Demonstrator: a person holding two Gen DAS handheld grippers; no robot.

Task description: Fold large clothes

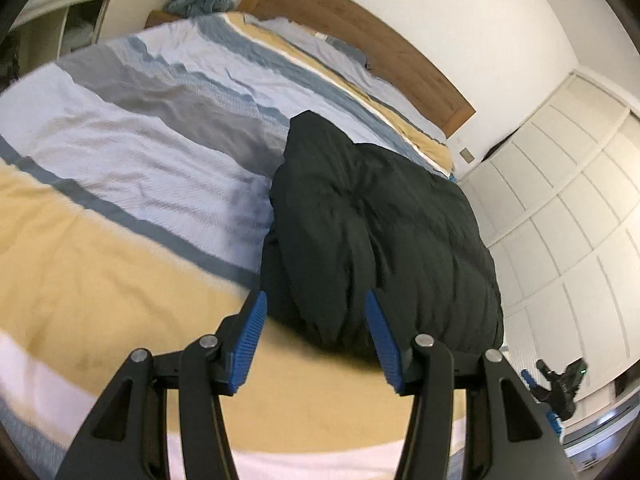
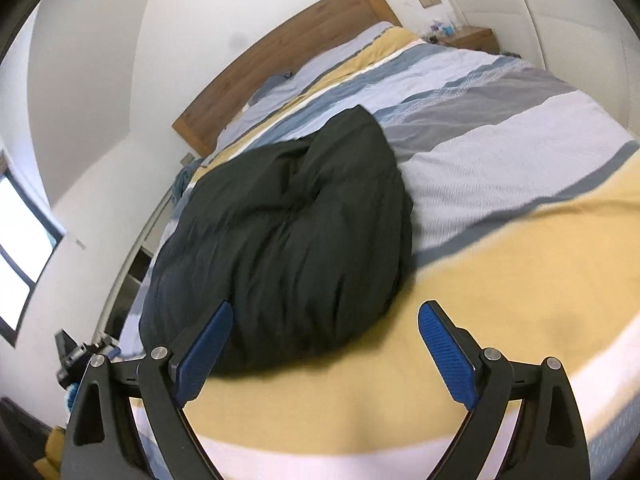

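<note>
Bed w/ striped cover, wood headboard, white walls, panelled wardrobe. Dark jacket lies bundled on the cover. L claw: released, empty, jacket just ahead, partly between its pads. R claw: released, empty, jacket ahead, toward its left pad.

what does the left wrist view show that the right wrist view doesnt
Only the left wrist view shows the white panelled wardrobe doors and a blue fluffy thing past the bed's far corner. Only the right wrist view shows a window and a wooden nightstand. Both show the dark jacket on the striped bedspread, the wooden headboard, and open grippers.
</note>
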